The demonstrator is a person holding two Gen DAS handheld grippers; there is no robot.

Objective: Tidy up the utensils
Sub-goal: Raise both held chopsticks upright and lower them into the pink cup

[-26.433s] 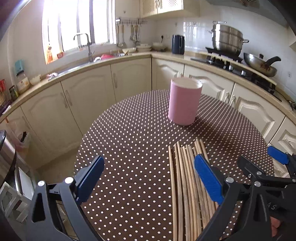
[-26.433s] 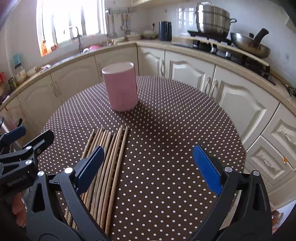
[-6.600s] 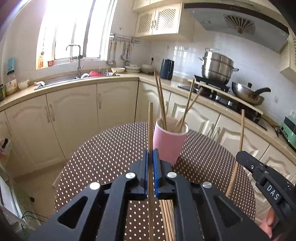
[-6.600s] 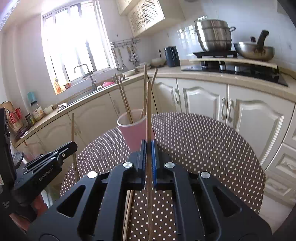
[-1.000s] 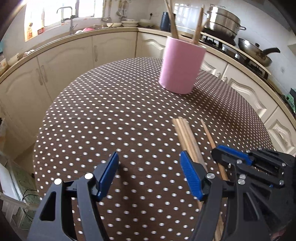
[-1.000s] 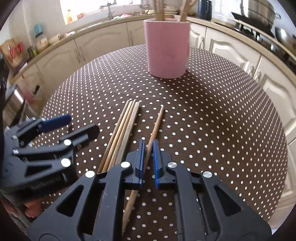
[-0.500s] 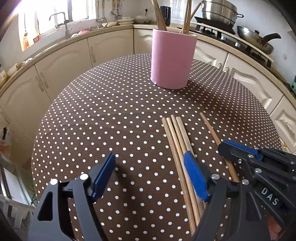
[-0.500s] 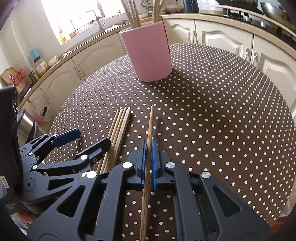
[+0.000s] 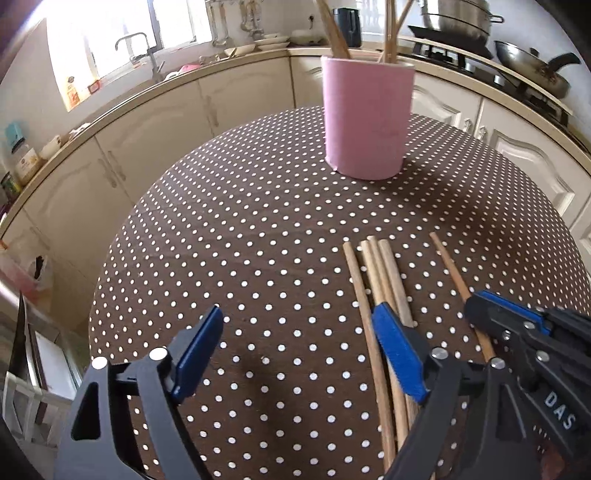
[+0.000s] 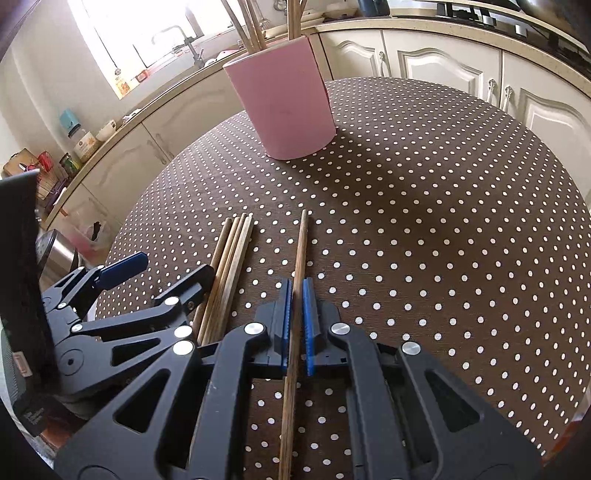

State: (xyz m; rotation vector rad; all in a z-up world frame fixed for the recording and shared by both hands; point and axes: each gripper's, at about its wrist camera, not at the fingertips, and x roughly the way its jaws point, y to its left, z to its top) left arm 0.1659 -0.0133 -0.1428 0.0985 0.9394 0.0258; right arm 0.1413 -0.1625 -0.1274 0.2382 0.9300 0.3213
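Observation:
A pink holder [image 9: 364, 122] [image 10: 288, 107] with several chopsticks in it stands at the far side of the dotted table. A bundle of chopsticks [image 9: 373, 280] [image 10: 231, 258] lies flat nearer to me. My left gripper [image 9: 297, 332] [image 10: 162, 277] hovers low over the cloth with its jaws opening. Its right finger is over the bundle, and mostly bare cloth lies between the fingers. My right gripper [image 10: 295, 317] [image 9: 480, 317] is shut on a single chopstick [image 10: 301, 251] [image 9: 448, 266] just right of the bundle, pointing towards the holder.
The round table has a brown white-dotted cloth [image 9: 258, 221] and drops off at its edge on all sides. Cream cabinets and a curved counter [image 9: 221, 74] ring it, with a sink at the window and pots on a stove [image 9: 480, 33] behind.
The left gripper's jaws have spread wider and it has shifted right, over the bundle. The right gripper has stayed shut on the single chopstick and rolled, so the stick now points straight ahead.

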